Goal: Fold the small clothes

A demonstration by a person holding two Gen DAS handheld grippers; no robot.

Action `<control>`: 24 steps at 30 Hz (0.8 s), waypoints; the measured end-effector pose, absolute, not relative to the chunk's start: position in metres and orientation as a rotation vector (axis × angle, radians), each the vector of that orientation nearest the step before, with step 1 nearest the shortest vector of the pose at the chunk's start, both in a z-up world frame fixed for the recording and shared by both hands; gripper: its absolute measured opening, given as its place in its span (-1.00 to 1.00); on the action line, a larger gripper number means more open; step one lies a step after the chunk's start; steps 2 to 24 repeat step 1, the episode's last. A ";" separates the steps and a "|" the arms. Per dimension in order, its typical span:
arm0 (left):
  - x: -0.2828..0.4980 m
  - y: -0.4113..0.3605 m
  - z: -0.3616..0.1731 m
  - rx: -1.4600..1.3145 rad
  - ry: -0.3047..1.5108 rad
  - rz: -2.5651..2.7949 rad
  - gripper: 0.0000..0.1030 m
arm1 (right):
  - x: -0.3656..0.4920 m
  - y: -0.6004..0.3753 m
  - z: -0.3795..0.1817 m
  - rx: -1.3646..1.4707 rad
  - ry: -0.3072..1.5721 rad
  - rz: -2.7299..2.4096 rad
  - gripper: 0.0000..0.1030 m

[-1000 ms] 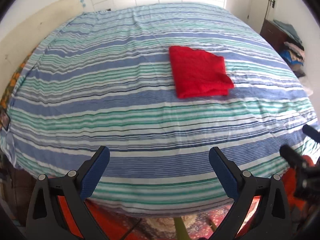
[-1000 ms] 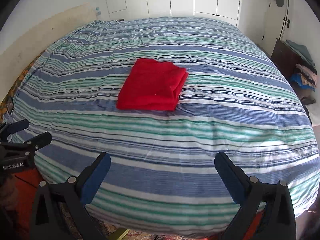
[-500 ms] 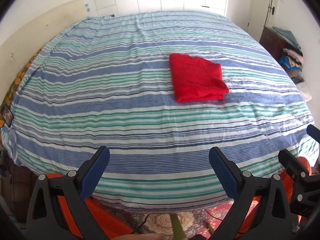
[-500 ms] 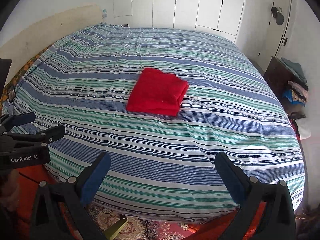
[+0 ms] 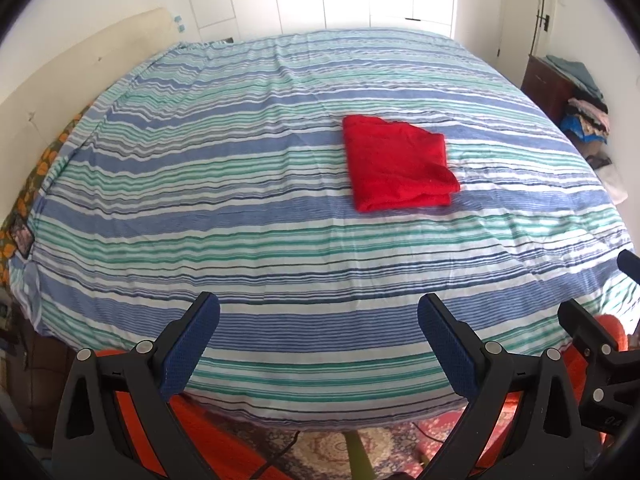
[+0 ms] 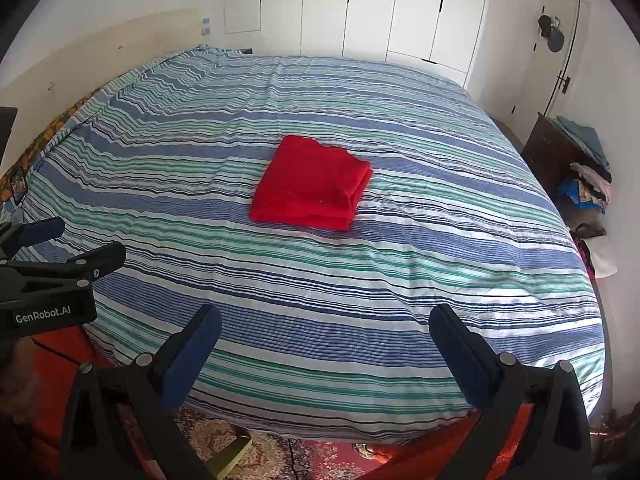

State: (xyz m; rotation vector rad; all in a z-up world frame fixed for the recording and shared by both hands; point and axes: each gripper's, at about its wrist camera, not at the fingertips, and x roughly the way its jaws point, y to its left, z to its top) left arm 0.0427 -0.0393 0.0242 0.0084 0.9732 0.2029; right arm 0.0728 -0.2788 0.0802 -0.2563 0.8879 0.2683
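Folded red knit garment (image 5: pixel 398 164) lies on the bed; both grippers stand released and well clear of it.

The garment rests as a neat rectangle near the middle of the blue, green and white striped bedspread (image 5: pixel 240 208), its layered fold edges facing the right side of the bed. The left gripper (image 5: pixel 318 344), black-framed with blue textured pads, hangs over the near edge of the bed with its jaws spread wide and nothing between them. The right gripper (image 6: pixel 325 354), of the same build, hangs likewise over the near edge, jaws wide apart and holding nothing. White panelled wardrobe doors (image 6: pixel 380 8) stand beyond the far end of the bed. A dark wooden cabinet (image 6: pixel 550 156) with loose piled clothing (image 6: pixel 588 184) stands at the right wall. A patterned red rug (image 5: pixel 400 448) shows on the floor below the near edge.
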 end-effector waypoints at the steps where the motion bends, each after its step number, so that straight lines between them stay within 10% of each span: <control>1: 0.043 -0.038 0.024 0.010 0.973 0.202 0.94 | 0.073 -0.279 0.081 -0.257 0.885 0.267 0.99; 24: 0.043 -0.038 0.024 0.010 0.973 0.202 0.94 | 0.073 -0.279 0.081 -0.257 0.885 0.267 0.99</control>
